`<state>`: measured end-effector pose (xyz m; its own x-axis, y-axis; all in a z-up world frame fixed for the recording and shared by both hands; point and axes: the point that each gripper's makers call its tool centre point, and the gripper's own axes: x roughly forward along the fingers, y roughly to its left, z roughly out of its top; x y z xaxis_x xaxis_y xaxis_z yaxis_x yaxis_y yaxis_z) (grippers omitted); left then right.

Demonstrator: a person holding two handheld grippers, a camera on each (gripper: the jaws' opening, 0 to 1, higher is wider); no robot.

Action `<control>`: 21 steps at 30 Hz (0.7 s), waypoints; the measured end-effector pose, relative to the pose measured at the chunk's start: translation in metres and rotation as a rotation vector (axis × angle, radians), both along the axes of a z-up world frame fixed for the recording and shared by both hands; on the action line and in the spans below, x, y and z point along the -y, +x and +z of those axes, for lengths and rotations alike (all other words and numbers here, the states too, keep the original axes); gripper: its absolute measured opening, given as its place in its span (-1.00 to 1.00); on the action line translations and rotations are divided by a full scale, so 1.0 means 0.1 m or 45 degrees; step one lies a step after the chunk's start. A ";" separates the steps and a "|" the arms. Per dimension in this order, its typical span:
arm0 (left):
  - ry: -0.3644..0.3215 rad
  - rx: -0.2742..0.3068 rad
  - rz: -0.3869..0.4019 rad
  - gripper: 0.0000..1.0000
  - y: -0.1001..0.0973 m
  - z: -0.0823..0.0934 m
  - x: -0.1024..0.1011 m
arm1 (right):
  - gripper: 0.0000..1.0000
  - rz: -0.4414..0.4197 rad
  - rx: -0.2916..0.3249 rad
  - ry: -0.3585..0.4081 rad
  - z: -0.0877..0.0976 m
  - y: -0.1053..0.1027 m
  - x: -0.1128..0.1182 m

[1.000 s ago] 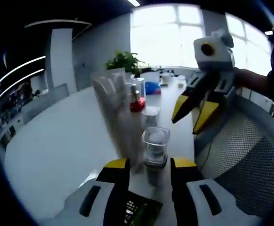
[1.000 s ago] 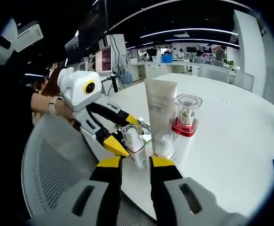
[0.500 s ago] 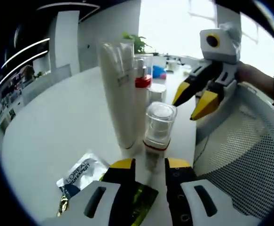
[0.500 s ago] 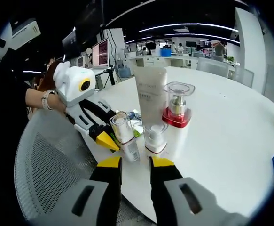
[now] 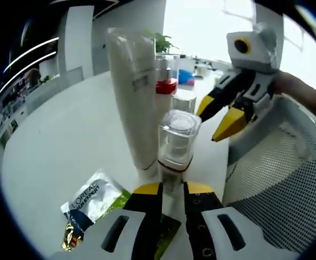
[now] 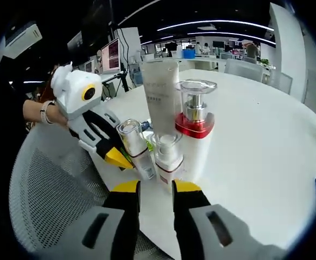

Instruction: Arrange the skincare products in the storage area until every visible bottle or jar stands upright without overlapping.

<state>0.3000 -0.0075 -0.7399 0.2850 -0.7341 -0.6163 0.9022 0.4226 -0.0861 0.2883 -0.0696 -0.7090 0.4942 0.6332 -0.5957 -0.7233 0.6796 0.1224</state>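
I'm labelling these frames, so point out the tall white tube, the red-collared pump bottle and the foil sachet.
tall white tube [image 5: 137, 92], left gripper view, mid-body
red-collared pump bottle [image 6: 194, 125], right gripper view, red collar
foil sachet [image 5: 90, 197], left gripper view, printed face

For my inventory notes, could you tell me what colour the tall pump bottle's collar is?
Red, under a clear cap; the pump bottle shows best in the right gripper view.

Left gripper jaws clamp clear-capped pump bottle at its base. Tall white tube upright just beside. Sachets near table edge. Right gripper hovers, jaws apart.
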 end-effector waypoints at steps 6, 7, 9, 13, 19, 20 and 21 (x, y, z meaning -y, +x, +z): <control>0.009 -0.004 0.025 -0.85 0.04 -0.03 0.00 | -0.56 0.006 -0.017 -0.030 -0.06 0.04 0.02; 0.009 -0.011 0.026 -0.84 0.05 -0.04 0.01 | -0.56 0.006 -0.020 -0.037 -0.07 0.05 0.03; 0.010 -0.012 0.028 -0.84 0.05 -0.04 0.02 | -0.57 0.004 -0.028 -0.051 -0.10 0.07 0.04; 0.002 -0.021 0.043 -0.86 0.06 -0.05 0.05 | -0.60 -0.001 -0.036 -0.060 -0.13 0.09 0.04; 0.001 -0.024 0.058 -0.90 0.08 -0.07 0.10 | -0.63 -0.021 -0.060 -0.057 -0.18 0.13 0.03; -0.002 -0.026 0.062 -0.89 0.08 -0.07 0.10 | -0.64 -0.024 -0.062 -0.058 -0.18 0.14 0.03; -0.008 -0.031 0.069 -0.90 0.08 -0.07 0.11 | -0.65 -0.026 -0.067 -0.058 -0.19 0.15 0.03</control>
